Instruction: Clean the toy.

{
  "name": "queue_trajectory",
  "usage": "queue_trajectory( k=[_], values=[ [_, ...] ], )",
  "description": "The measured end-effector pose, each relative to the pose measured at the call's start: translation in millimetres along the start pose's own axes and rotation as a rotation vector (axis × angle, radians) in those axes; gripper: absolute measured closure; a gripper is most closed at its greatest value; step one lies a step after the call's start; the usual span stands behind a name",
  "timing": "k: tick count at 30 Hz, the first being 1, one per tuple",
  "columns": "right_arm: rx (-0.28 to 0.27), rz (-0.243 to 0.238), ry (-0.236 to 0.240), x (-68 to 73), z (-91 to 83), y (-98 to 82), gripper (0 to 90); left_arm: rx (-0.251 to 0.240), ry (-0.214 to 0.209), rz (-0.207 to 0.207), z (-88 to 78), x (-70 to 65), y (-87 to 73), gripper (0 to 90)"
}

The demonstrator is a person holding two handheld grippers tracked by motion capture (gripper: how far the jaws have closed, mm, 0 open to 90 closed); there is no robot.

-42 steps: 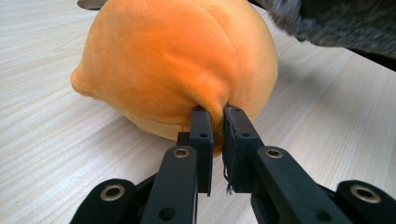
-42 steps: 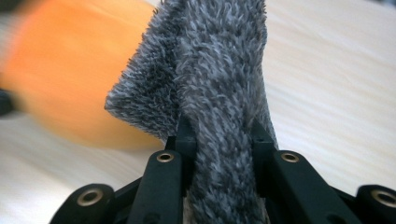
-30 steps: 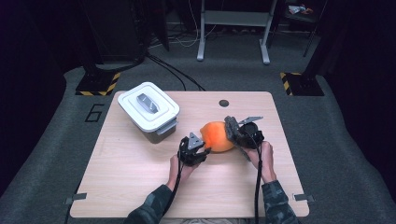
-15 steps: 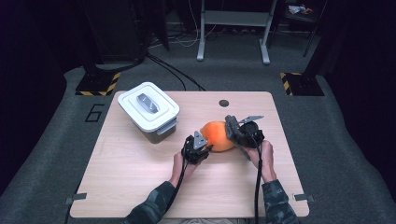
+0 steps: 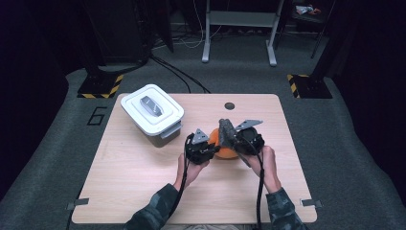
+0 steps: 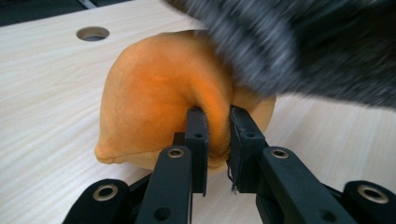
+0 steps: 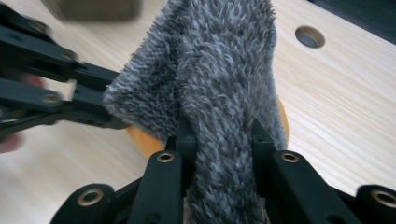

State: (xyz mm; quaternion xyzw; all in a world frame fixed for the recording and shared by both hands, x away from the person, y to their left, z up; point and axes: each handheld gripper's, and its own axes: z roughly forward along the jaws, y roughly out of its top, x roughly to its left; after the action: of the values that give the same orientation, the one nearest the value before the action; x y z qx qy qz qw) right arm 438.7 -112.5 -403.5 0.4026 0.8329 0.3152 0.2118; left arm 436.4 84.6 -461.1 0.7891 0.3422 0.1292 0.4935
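Sitting toward the left rear of the wooden surface [image 5: 143, 191], a white lidded bin [image 5: 152, 113] with a grey handle stands well apart from the work and plays no part in it for now. Nearer the middle, the left gripper [image 5: 203, 147] has just been closing, and its fingers [image 6: 196, 135] now pinch a fold of the orange plush cloth [image 6: 154, 98], which lies bunched on the surface between the two hands; that pinch seems meant to anchor the orange piece so it cannot ride along with whatever is pulled off it. To the right, the right gripper [image 5: 233, 135] has its fingers [image 7: 180, 140] pressed onto a grey fluffy cloth [image 7: 219, 74], which stands up out of the grip and drapes over the top of the orange one. Held this way, one gripper steadying and the other lifting, the pair appears set up to separate the grey cloth from the orange cloth beneath it.
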Motion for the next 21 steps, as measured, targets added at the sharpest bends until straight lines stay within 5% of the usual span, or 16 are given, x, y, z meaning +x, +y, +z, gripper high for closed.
queue_trajectory(
  k=[4,8,10,12,17,21],
  values=[
    [0.023,-0.016,-0.018,1.8,15.6,0.0,73.3,0.009,0.005,-0.015,4.0,5.5,-6.0,76.8],
    [0.021,0.004,0.001,-2.5,20.3,0.3,73.5,0.013,0.061,0.038,3.2,4.8,-5.5,56.3],
    [0.020,0.005,0.011,-4.9,20.7,0.6,73.5,0.021,0.100,0.095,4.8,3.9,-6.0,48.5],
    [0.020,0.007,0.015,-5.7,20.8,0.7,73.5,0.024,0.096,0.106,8.5,4.4,-7.4,46.2],
    [0.017,0.013,0.009,-8.1,22.6,0.5,73.5,0.014,0.088,0.132,13.6,2.5,-7.7,61.9],
    [0.007,0.020,0.015,-9.3,24.3,-0.4,73.5,0.017,0.090,0.111,15.1,3.6,-8.7,74.3]
  ],
)
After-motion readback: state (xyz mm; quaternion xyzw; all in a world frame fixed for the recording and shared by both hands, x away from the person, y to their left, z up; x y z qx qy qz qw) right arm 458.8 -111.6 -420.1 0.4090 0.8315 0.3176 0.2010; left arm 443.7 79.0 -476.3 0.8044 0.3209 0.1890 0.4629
